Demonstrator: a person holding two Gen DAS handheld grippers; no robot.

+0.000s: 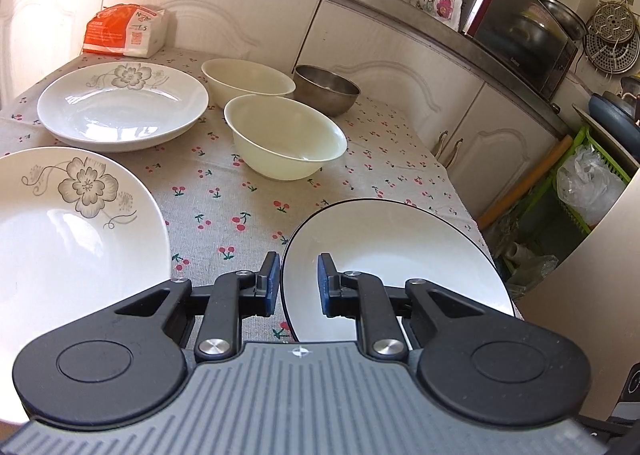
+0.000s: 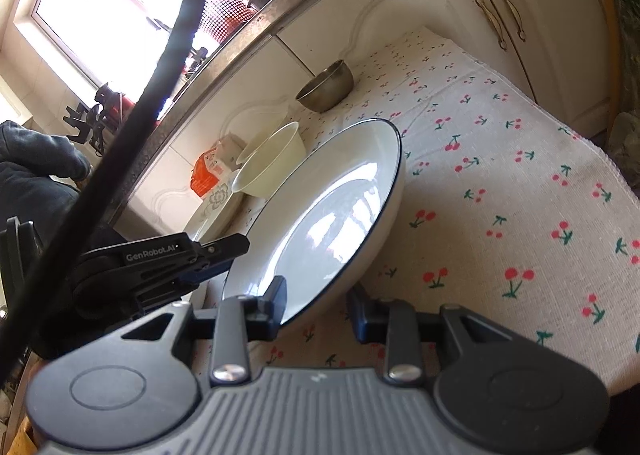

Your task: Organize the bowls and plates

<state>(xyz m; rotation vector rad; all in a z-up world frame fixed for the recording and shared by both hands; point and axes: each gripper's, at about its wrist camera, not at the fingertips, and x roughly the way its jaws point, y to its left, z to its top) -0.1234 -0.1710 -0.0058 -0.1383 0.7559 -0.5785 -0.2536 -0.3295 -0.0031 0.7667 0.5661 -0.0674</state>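
Note:
A white plate with a thin black rim (image 1: 400,251) lies at the near right of the cherry-print tablecloth (image 1: 224,195). My left gripper (image 1: 298,285) is shut on its near-left rim, which runs between the blue pads. In the right wrist view the same plate (image 2: 332,207) looks tilted, and my right gripper (image 2: 318,303) is shut on its near edge, one finger inside the plate and one under its outer wall. The left gripper (image 2: 224,255) shows there clamping the rim. Two floral plates (image 1: 120,107) (image 1: 60,235), two cream bowls (image 1: 248,81) (image 1: 284,135) and a steel bowl (image 1: 326,89) stand further back.
An orange-and-white bag (image 1: 124,31) lies at the table's far left against the cabinet doors. A microwave (image 1: 520,27) stands on the counter at the right, and a green crate (image 1: 580,183) sits past the table's right edge. A black cable (image 2: 160,67) and a dark sleeve (image 2: 32,167) cross the right wrist view.

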